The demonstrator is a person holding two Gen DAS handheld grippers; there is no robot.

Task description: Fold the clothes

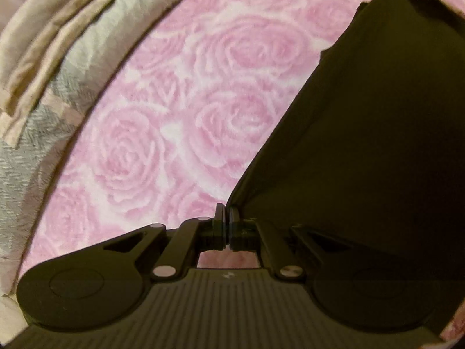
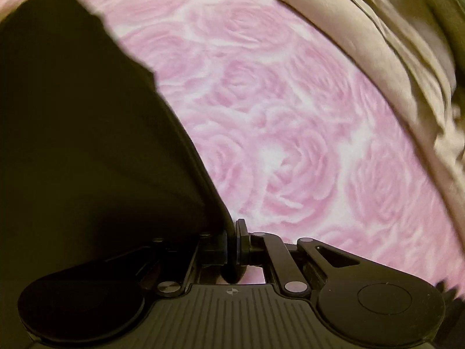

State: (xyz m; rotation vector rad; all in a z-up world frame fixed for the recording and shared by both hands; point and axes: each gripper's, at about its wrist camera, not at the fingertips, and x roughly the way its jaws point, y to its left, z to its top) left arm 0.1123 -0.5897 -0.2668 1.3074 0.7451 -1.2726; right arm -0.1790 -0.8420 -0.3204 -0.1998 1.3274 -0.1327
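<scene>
Beside rose-print bedspread (image 1: pixel 186 93), folded bedding (image 1: pixel 43 58); dark garment (image 1: pixel 377 145) blocks view

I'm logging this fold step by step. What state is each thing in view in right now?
Left tongs: shut on the dark garment's edge.
Right tongs: shut on the dark garment's edge.
Dark garment: held up, hanging stretched between both tongs, above the bed.
Pink rose blanket: spread flat.
Beige bedding: bunched in folds along the blanket's edge.
Grey checked cloth: lying beside the blanket, rumpled.
</scene>
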